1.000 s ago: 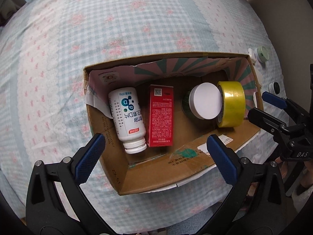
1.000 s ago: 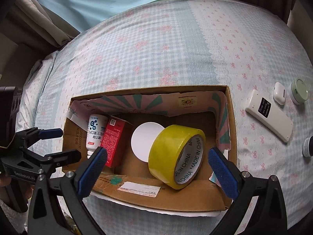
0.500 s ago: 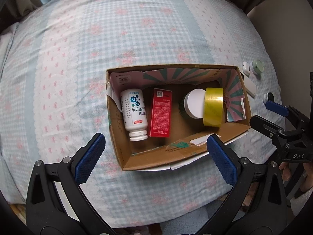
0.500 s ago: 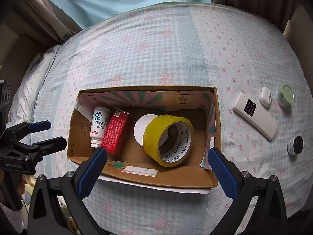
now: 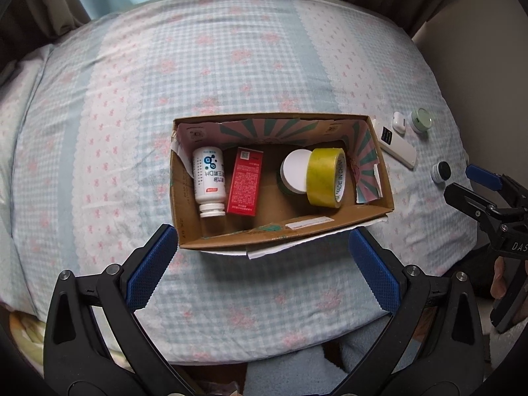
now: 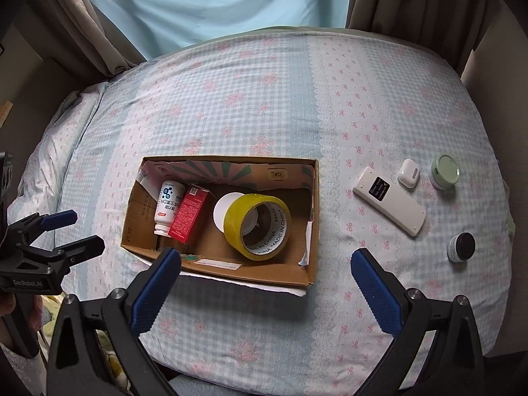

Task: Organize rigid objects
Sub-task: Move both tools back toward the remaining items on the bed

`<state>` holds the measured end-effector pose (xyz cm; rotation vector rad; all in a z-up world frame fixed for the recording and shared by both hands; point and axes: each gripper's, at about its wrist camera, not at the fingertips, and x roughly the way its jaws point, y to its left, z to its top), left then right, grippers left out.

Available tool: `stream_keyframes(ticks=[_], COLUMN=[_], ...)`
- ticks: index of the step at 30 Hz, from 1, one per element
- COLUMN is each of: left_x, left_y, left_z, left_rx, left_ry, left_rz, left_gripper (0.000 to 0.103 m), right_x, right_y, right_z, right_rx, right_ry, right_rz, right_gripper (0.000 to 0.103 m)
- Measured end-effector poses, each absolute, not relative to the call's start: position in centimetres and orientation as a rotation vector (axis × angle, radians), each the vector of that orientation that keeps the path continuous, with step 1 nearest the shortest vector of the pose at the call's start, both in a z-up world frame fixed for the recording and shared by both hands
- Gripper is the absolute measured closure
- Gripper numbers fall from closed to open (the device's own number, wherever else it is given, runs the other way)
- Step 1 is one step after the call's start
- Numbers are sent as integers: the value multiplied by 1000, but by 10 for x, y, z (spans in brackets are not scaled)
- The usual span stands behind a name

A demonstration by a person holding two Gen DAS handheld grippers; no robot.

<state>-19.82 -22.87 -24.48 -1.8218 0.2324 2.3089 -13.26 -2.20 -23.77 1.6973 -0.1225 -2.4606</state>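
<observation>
An open cardboard box (image 5: 211,242) (image 6: 264,274) lies on the bed. In it lie a white bottle (image 5: 208,180) (image 6: 168,203), a red carton (image 5: 246,181) (image 6: 189,214), a white-lidded jar (image 5: 295,171) (image 6: 226,209) and a yellow tape roll (image 5: 325,176) (image 6: 257,227). Right of the box lie a white remote (image 6: 389,204) (image 5: 396,143), a white earbud case (image 6: 408,172), a green-lidded jar (image 6: 445,171) and a black-lidded jar (image 6: 461,247). My left gripper (image 5: 260,264) is open and empty above the box's near edge. My right gripper (image 6: 265,285) is open and empty, also near that edge.
The bed (image 6: 264,99) has a blue and pink checked cover. Curtains (image 6: 99,33) and a light blue wall stand behind it. The bed's edge falls away at the right (image 6: 505,231) and at the front.
Both grippers have pulled back and up from the box, so the box looks smaller and more of the bed shows. The objects have not moved.
</observation>
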Motion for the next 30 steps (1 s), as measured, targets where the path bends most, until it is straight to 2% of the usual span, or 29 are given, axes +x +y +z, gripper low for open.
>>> stream_keyframes(ticks=[9, 17, 24, 30], left_x=[-175, -175, -191, -216], left_y=[-131, -21, 56, 84], left_z=[-219, -239, -278, -337], left_rx=[-1777, -1847, -1953, -2115], left_ry=[155, 137, 70, -166], left_rz=[2450, 2485, 2462, 2453], left_gripper=[0, 0, 0, 0], right_x=[-118, -138, -178, -216], right_y=[83, 188, 250, 281], right_z=[-218, -214, -222, -253], right_rx=[1618, 1572, 1560, 1600], right_ry=[-33, 67, 115, 182], right_rz=[-2550, -2548, -2529, -2494], right_gripper=[0, 0, 0, 0])
